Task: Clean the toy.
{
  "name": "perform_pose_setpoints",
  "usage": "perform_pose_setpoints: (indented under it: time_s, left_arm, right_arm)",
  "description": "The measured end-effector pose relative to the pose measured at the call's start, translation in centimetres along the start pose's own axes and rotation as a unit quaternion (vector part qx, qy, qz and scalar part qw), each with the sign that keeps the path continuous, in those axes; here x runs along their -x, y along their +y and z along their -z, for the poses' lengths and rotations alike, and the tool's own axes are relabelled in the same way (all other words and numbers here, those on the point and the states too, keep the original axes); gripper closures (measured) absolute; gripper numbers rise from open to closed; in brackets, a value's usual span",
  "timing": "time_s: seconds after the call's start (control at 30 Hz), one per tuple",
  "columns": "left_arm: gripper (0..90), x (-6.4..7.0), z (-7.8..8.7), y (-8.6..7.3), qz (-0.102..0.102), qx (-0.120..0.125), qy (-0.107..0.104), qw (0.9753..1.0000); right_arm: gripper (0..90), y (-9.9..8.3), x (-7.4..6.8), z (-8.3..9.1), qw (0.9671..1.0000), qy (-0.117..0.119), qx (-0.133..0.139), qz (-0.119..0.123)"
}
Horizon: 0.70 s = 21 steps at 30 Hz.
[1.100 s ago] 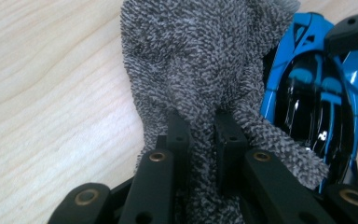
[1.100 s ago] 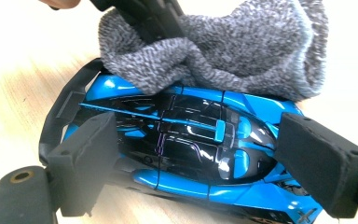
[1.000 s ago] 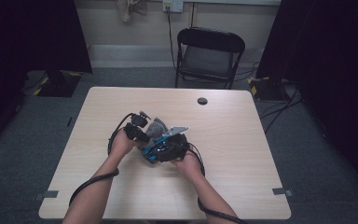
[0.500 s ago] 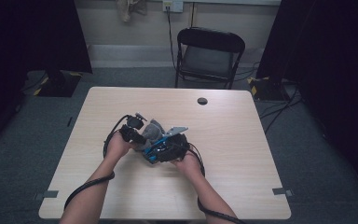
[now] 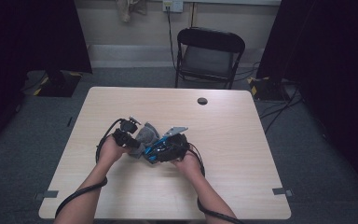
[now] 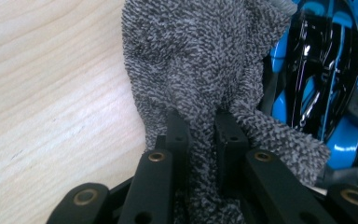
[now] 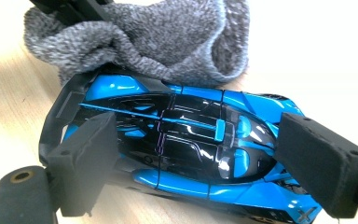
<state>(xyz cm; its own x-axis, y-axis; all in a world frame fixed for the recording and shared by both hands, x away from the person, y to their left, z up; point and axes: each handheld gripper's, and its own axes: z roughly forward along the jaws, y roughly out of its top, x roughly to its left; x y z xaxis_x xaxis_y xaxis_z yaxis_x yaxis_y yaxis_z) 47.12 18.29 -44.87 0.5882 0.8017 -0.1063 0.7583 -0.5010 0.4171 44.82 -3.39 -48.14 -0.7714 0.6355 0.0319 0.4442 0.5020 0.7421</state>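
Observation:
A grey terry cloth (image 6: pixel 191 56) lies bunched mid-table, and my left gripper (image 6: pixel 200 122) is shut on a fold of it. From above, the cloth (image 5: pixel 147 133) sits between my left gripper (image 5: pixel 133 137) and my right gripper (image 5: pixel 164 148). A glossy blue and black toy car (image 7: pixel 191 140) lies against the cloth (image 7: pixel 168 42), which drapes over one end of it. My right gripper (image 7: pixel 205 151) is closed on the car lengthwise, one pad (image 7: pixel 91 154) at each end. The car (image 6: pixel 321 70) also shows at the right of the left gripper view.
A small black round disc (image 5: pixel 202 101) lies near the far edge of the wooden table (image 5: pixel 242 177). A black folding chair (image 5: pixel 209 51) stands beyond that edge. Cables trail from both grippers along the forearms toward the near edge.
Both hands, with cloth and car, have drifted slightly left on the table. The grips look unchanged.

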Motion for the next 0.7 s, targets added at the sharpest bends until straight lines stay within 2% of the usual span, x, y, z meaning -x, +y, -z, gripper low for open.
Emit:
perform_pose_setpoints:
  time_s: [0.37,0.43,0.7]
  left_arm:
    - [78.1,-0.6,2.0,-0.3,0.005,0.007,0.022,0.9997]
    - [78.2,-0.9,2.6,0.3,0.014,0.022,0.027,0.9993]
    - [78.3,-1.0,2.8,2.2,0.025,0.036,0.04,0.9982]
  right_arm:
    - [13.2,-0.1,0.0,0.0,1.0,0.0,0.003,-0.001]
    - [13.3,-0.1,0.0,0.0,1.0,0.0,0.003,-0.001]
    - [13.3,-0.2,0.0,0.0,1.0,0.0,0.007,-0.002]
